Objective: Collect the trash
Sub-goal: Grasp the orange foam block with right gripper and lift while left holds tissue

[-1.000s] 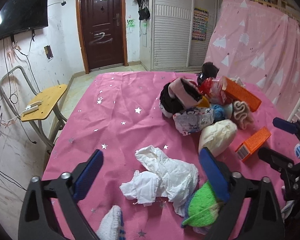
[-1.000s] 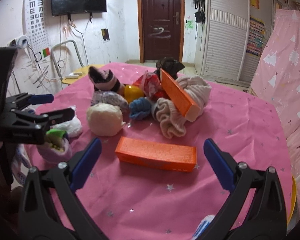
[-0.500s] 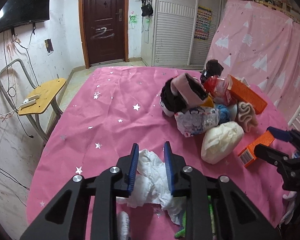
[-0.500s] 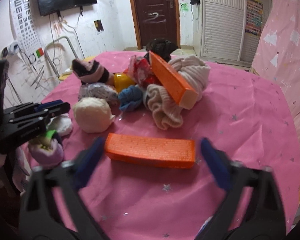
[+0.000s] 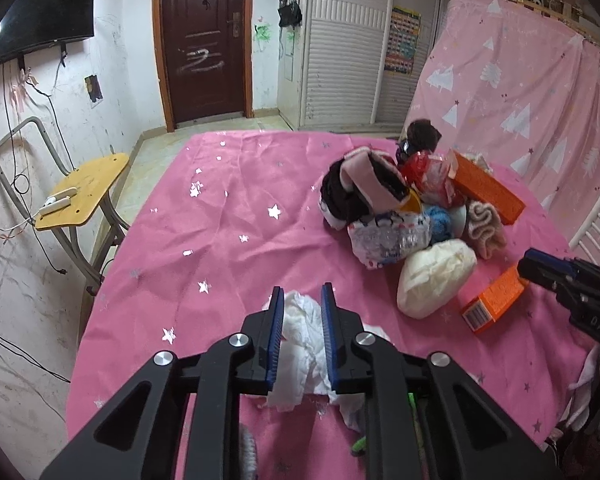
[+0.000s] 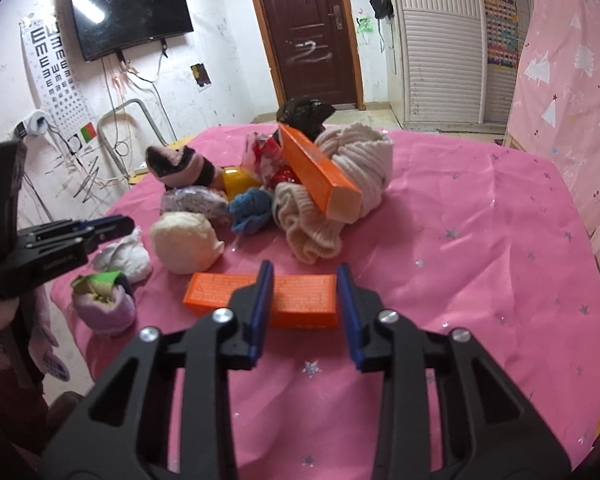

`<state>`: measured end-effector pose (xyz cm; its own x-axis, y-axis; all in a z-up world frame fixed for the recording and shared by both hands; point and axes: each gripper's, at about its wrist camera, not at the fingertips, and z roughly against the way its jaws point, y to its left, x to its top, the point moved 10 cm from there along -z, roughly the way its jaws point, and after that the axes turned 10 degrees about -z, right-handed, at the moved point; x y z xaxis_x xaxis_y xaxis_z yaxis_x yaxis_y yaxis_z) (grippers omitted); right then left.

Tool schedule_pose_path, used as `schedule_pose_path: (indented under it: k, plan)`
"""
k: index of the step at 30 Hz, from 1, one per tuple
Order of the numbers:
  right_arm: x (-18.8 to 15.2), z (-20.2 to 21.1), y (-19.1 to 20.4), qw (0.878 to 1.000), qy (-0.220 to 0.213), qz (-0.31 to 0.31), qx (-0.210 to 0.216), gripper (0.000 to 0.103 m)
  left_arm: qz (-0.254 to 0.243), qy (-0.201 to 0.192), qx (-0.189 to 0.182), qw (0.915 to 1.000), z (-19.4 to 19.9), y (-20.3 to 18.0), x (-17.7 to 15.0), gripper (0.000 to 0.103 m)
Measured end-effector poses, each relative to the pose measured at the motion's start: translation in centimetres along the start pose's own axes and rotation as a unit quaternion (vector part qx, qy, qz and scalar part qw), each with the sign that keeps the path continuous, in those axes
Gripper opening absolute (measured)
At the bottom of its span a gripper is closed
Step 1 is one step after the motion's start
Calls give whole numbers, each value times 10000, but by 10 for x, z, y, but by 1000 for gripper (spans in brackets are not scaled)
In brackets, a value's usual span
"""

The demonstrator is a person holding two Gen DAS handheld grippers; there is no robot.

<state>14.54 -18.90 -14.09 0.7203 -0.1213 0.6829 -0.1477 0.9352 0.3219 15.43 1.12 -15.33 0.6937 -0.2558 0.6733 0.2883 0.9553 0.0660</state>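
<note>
The crumpled white tissue sits between the blue pads of the left gripper, which are pressed in on it from both sides; the paper bulges above and spills out below the fingers, so the grip appears to take the wad by its thick middle, where a soft loose thing is least likely to slip free. It lies on the pink star-print tablecloth, close under the claw and near the table's edge.

Ahead of the right gripper, an orange carton lies flat on the cloth, its long side running across between the two pads. The jaws stand partly apart with the box's top edge between them; whether the pads already touch the cardboard I cannot tell. Approaching across the narrow width makes sense, since the box is too long to span the other way.

Beyond both claws, further out, is a heap: a cream paper wad, a second orange carton propped aslant on a beige knitted sock, a red wrapper and a blue ball of yarn-like cloth. To the left of the right claw, a purple-and-green rolled sock rests by the table edge.
</note>
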Motion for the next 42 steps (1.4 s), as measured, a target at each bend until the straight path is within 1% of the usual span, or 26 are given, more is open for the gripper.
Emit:
schedule_pose_path:
  k: [3, 5, 6, 7, 8, 10, 11, 12, 13, 17, 19, 20, 22, 23, 27, 29, 31, 32, 33, 34, 35, 37, 38, 39, 40, 42]
  plan:
    - [0, 1, -2, 9996, 46, -168, 204, 27, -111, 159, -85, 9998, -3, -4, -8, 11]
    - [1, 2, -4, 9990, 64, -315, 317, 28, -63, 210, -169, 9996, -3, -4, -11, 12]
    - [1, 4, -5, 9990, 37, -323, 294, 45, -22, 232, -181, 9996, -3, -1, -11, 15]
    - [2, 5, -5, 9991, -3, -325, 260, 81, -18, 240, -158, 9996, -3, 1, -12, 22]
    - [3, 8, -4, 9991, -42, -329, 261, 96, -12, 251, -111, 9996, -3, 3, -13, 26]
    - [2, 11, 1, 9990, -48, -289, 340, 98, 18, 267, -101, 9996, -3, 6, -15, 48]
    - [3, 11, 6, 9993, -56, -213, 300, 98, 39, 256, -147, 9996, -3, 7, -15, 52]
    - [2, 11, 7, 9995, -43, -154, 263, 98, 45, 241, -171, 9996, -2, 7, -16, 60]
    - [2, 8, 9, 9997, -2, -83, 228, 98, 3, 217, -126, 9997, -1, 8, -16, 65]
    - [-6, 1, 20, 9996, 170, 120, 203, 98, -292, 202, 114, 9993, 0, 12, -19, 77]
    - [-9, -3, 24, 9994, 217, 256, 84, 98, -398, 217, 173, 9988, 0, 14, -19, 85]
    - [-9, -5, 25, 9992, 241, 321, 26, 98, -447, 228, 199, 9985, 0, 15, -20, 86]
    - [-12, -9, 28, 9985, 300, 447, -94, 98, -561, 151, 266, 9980, 2, 14, -20, 93]
    - [-12, -11, 29, 9983, 322, 474, -111, 98, -578, 139, 256, 9979, 3, 14, -20, 93]
    - [-15, -19, 28, 9969, 416, 592, -303, 98, -406, 133, -55, 9991, 7, 4, -21, 93]
    - [-16, -20, 27, 9967, 438, 592, -340, 98, -269, 161, -252, 9992, 8, -3, -21, 93]
    - [-17, -21, 27, 9966, 456, 570, -372, 98, -282, 185, -360, 9988, 7, -16, -23, 93]
    - [-17, -21, 26, 9967, 461, 557, -378, 98, -326, 176, -358, 9987, 6, -21, -23, 91]
    - [-17, -21, 25, 9967, 465, 550, -381, 96, -339, 169, -340, 9987, 5, -25, -23, 77]
    - [-17, -21, 24, 9967, 457, 537, -392, 92, -324, 202, -359, 9986, 2, -29, -23, 59]
    - [-17, -21, 23, 9967, 472, 522, -409, 87, -278, 233, -437, 9984, -1, -33, -23, 54]
    - [-18, -22, 20, 9971, 512, 452, -349, 66, -250, 196, -427, 9986, -3, -38, -19, 47]
    - [-18, -22, 18, 9973, 531, 402, -295, 62, -233, 191, -441, 9986, -4, -40, -18, 44]
    - [-19, -22, 17, 9974, 539, 393, -267, 54, -241, 180, -437, 9986, -5, -42, -16, 34]
    - [-19, -22, 16, 9976, 518, 381, -245, 38, -250, 170, -421, 9987, -6, -43, -15, 26]
    - [-17, -20, 13, 9984, 462, 282, -165, 23, -239, 132, -297, 9992, -7, -42, -10, 22]
